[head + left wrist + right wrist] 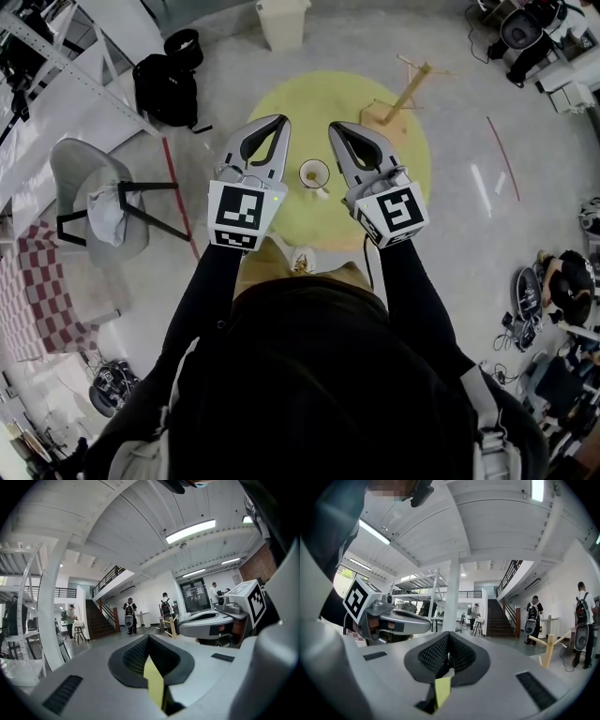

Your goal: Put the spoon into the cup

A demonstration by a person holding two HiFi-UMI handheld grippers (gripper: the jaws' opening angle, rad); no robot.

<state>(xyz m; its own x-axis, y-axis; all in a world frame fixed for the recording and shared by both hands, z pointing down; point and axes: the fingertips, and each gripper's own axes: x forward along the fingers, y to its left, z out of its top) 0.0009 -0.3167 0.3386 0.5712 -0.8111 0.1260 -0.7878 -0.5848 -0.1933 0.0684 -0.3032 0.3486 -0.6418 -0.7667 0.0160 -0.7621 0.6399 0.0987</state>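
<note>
My right gripper [345, 131] is closed with nothing in it: its own view shows the two ribbed pads pressed together and only a yellow sliver of the surface below them. My left gripper [272, 124] is closed and empty in the same way. I hold both about level, side by side, pointing away from me over the yellow round surface [281, 103]. The cup [314, 174] stands upright on that surface, somewhat toward its near edge. It sits in the gap between the two grippers and below them, closer to me than either pair of tips. So both grippers aim past it toward the far edge, where a wooden rack [403, 98] stands at the far right. Neither hand is clearly nearer to the cup; I judge the right a shade closer, but only just. I cannot place the spoon with any certainty. A small pale bit shows at the cup's near rim, and there is something brownish inside, but from above I cannot tell whether either is the spoon, the cup's own handle or its contents. Since neither gripper holds the spoon, I judge the coming move depends on finding it first, then tipping a gripper downward and drawing it back toward me.
</note>
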